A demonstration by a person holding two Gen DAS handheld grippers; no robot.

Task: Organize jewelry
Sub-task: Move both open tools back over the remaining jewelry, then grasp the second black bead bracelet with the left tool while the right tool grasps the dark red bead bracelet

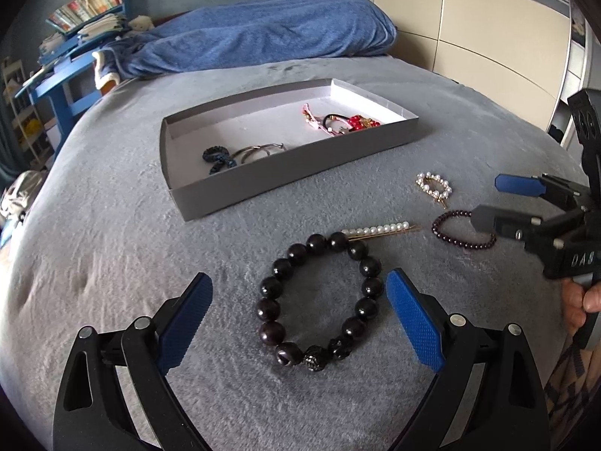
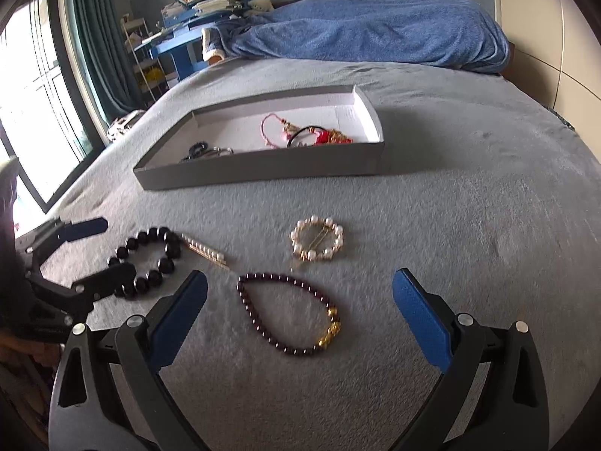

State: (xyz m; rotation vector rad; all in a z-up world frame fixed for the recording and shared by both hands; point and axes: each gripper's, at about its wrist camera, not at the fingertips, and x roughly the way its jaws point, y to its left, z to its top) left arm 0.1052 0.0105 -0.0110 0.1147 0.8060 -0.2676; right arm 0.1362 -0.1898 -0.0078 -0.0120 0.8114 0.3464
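Note:
A black large-bead bracelet point(image 1: 318, 300) lies on the grey bedspread between the wide-apart blue pads of my open left gripper point(image 1: 298, 285). A pearl hairpin point(image 1: 379, 231) touches its far side. My right gripper point(image 2: 300, 285) is open and hovers over a dark red small-bead bracelet point(image 2: 289, 314) with gold beads. A round pearl brooch point(image 2: 316, 238) lies just beyond it. The grey shallow box point(image 1: 300, 176) farther back holds a dark blue braided band point(image 1: 218, 158), metal rings, a pink cord and a red-beaded black hair tie point(image 1: 347, 122).
A blue blanket point(image 1: 263, 37) is heaped at the far end of the bed. A blue desk with books point(image 1: 75, 37) stands back left, a window point(image 2: 33, 112) at the left, and cream wardrobe doors point(image 1: 488, 37) at the right. A hand point(image 1: 582, 300) holds the right gripper's handle.

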